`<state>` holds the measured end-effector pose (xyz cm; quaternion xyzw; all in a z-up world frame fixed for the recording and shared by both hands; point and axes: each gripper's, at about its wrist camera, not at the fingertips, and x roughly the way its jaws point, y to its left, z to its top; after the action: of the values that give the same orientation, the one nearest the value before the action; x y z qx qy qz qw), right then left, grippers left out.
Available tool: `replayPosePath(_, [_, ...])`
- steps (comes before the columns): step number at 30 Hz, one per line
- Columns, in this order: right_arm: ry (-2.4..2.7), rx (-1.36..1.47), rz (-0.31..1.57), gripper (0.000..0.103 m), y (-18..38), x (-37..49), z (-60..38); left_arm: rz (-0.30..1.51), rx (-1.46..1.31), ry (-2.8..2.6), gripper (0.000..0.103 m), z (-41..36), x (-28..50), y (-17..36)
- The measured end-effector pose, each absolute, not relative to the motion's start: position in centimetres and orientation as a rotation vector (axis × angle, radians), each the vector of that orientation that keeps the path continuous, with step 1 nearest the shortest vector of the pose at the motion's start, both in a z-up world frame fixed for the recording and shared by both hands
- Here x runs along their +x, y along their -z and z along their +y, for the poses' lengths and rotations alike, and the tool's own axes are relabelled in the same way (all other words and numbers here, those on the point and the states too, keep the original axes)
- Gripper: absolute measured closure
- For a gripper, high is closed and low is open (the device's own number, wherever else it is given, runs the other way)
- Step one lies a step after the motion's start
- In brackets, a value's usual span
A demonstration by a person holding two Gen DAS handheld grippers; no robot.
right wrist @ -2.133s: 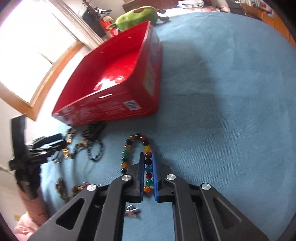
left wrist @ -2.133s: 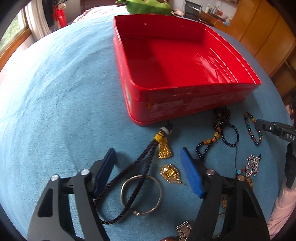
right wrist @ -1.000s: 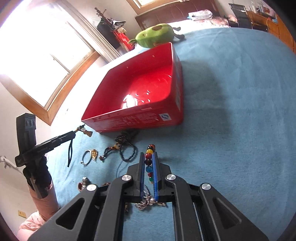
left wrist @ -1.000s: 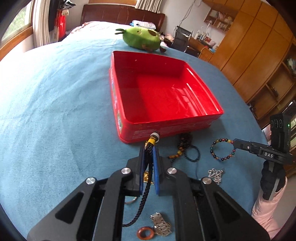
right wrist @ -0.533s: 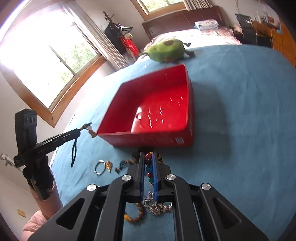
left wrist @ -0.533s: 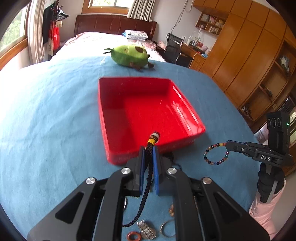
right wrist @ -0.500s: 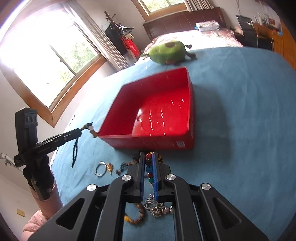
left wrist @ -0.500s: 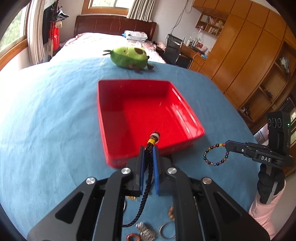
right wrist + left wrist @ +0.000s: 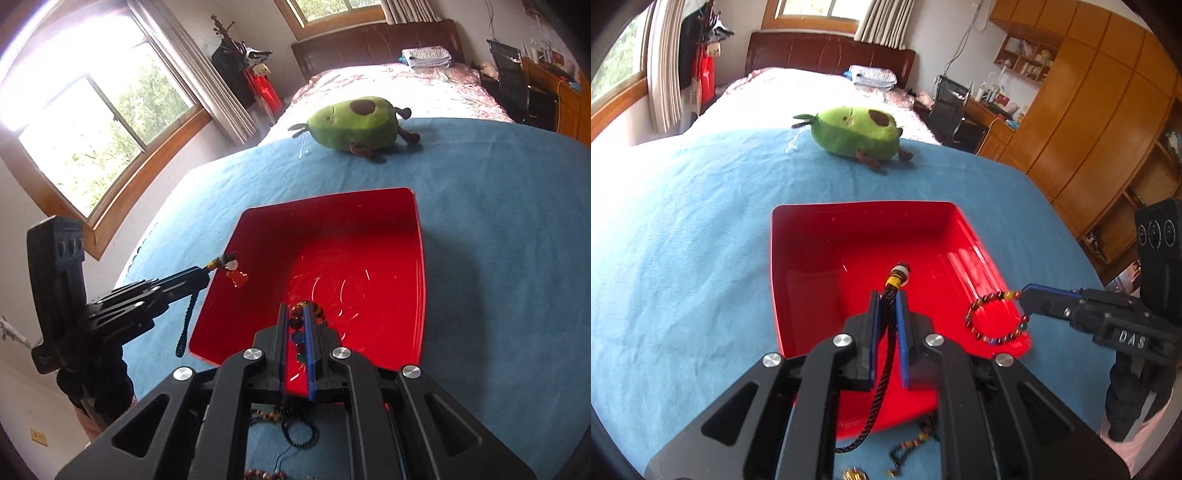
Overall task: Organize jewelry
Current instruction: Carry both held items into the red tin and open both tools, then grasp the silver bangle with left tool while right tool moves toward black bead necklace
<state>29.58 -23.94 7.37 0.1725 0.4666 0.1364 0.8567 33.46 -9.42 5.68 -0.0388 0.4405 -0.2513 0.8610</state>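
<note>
An empty red tray (image 9: 812, 258) (image 9: 391, 221) lies on the blue blanket. My left gripper (image 9: 886, 301) is shut on a black cord necklace (image 9: 882, 376) with a yellow and white bead end, held above the tray's near left part; in the right wrist view its gold pendant (image 9: 236, 277) hangs at the tray's left rim. My right gripper (image 9: 296, 314) is shut on a coloured bead bracelet (image 9: 297, 332), which hangs as a loop (image 9: 995, 319) over the tray's near right corner.
A green avocado plush (image 9: 855, 133) (image 9: 354, 123) lies beyond the tray. Loose bead strings (image 9: 295, 428) and small gold pieces (image 9: 855, 473) lie on the blanket in front of the tray. A bed, a window and wooden cupboards (image 9: 1089, 110) surround the blanket.
Both grippers closed on their pieces, lifted them off the blanket and carried them forward over the tray's near edge. The tray now fills more of both views.
</note>
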Motion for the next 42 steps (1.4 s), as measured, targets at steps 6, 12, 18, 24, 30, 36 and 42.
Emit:
replayPosePath(6, [-0.273,0.355,0.994,0.096,-5.1,31.8,-23.2,0.949,-0.101,0.524,0.096,-10.7,37.8,-4.0])
replayPosePath(12, [-0.232,0.347,1.001,0.096,-3.0,33.6,-23.2,1.005,-0.111,0.510,0.096,-12.1,40.4,-1.8])
replayPosePath(18, [-0.201,0.347,1.022,0.096,-1.4,34.1,-23.6,1.041,-0.087,0.476,0.094,-11.9,40.7,-0.4])
replayPosePath(24, [-0.126,0.320,0.998,0.078,-1.6,33.5,-24.8,1.032,-0.062,0.454,0.063,-11.6,40.1,-0.6])
replayPosePath(30, [-0.115,0.308,0.980,0.077,-2.5,31.9,-25.0,0.994,-0.036,0.435,0.060,-10.7,38.0,-2.3])
replayPosePath(36, [-0.137,0.302,0.951,0.077,-4.1,28.4,-24.8,0.965,0.012,0.415,0.059,-8.8,33.8,-3.8])
replayPosePath(42, [-0.156,0.295,0.947,0.077,-5.2,23.7,-24.3,1.025,0.052,0.388,0.059,-6.8,28.7,-3.0])
